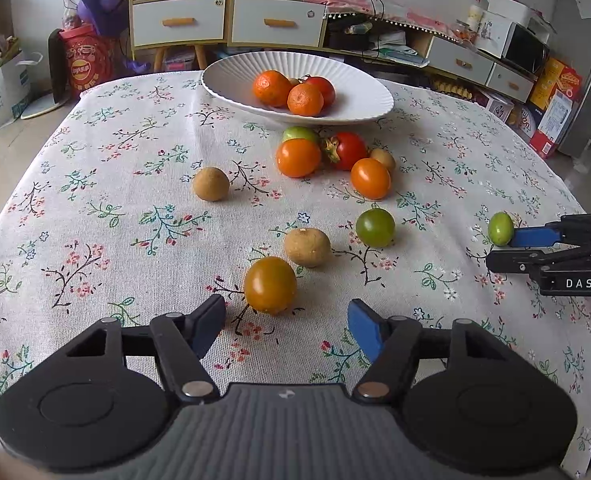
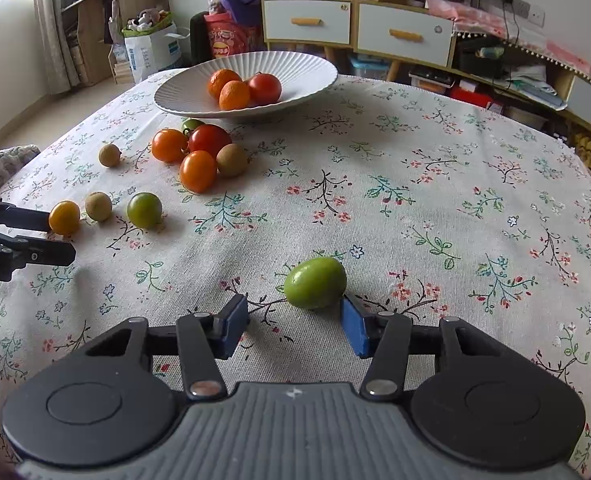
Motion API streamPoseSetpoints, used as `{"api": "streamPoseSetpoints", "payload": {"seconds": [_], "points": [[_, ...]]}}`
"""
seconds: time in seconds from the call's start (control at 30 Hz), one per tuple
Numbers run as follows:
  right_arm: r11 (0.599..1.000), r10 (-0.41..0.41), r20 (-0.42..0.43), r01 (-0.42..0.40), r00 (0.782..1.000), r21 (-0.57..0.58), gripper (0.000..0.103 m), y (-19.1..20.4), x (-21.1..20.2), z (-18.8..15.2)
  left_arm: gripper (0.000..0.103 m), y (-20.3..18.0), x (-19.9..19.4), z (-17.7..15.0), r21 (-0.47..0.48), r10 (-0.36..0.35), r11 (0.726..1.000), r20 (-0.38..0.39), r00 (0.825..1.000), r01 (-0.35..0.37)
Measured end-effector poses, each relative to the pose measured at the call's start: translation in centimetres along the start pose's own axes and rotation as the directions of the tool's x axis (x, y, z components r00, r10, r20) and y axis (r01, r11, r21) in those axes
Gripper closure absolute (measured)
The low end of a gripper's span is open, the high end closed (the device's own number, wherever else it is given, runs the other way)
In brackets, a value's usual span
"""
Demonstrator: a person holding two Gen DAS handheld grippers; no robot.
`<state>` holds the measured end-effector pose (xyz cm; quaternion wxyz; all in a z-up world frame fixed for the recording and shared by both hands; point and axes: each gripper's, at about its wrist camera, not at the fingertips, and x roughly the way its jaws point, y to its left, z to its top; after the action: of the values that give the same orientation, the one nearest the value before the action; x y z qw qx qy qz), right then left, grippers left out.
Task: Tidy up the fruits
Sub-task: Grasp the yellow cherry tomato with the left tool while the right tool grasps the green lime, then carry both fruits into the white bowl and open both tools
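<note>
A yellow-orange tomato (image 1: 270,285) lies on the floral tablecloth just ahead of my left gripper (image 1: 285,320). Its jaws stand apart on either side of the tomato, neither pad pressing it. A small green fruit (image 2: 315,282) sits between the tips of my right gripper (image 2: 293,316). The right blue pad (image 2: 351,320) is at the fruit's edge and the left pad is clear of it. A white ribbed plate (image 1: 231,80) at the far side holds two tangerines (image 1: 272,88) and a red tomato (image 1: 322,87).
Loose on the cloth are brown round fruits (image 1: 307,247), a green tomato (image 1: 375,227), and a cluster of orange, red and green tomatoes (image 1: 298,157) in front of the plate. Cabinets, boxes and bags stand beyond the table's far edge.
</note>
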<state>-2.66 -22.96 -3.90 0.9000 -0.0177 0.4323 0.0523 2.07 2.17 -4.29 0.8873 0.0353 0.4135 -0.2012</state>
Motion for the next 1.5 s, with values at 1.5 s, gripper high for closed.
{"api": "streamPoseSetpoints", "payload": {"seconds": [1.5], "points": [[1.0, 0.028, 0.113, -0.028, 0.993, -0.002, 0.072, 0.8, -0.7, 4.7, 0.077, -1.6, -0.5, 4.0, -0.005, -0.005, 1.0, 0.079, 0.997, 0.005]]}}
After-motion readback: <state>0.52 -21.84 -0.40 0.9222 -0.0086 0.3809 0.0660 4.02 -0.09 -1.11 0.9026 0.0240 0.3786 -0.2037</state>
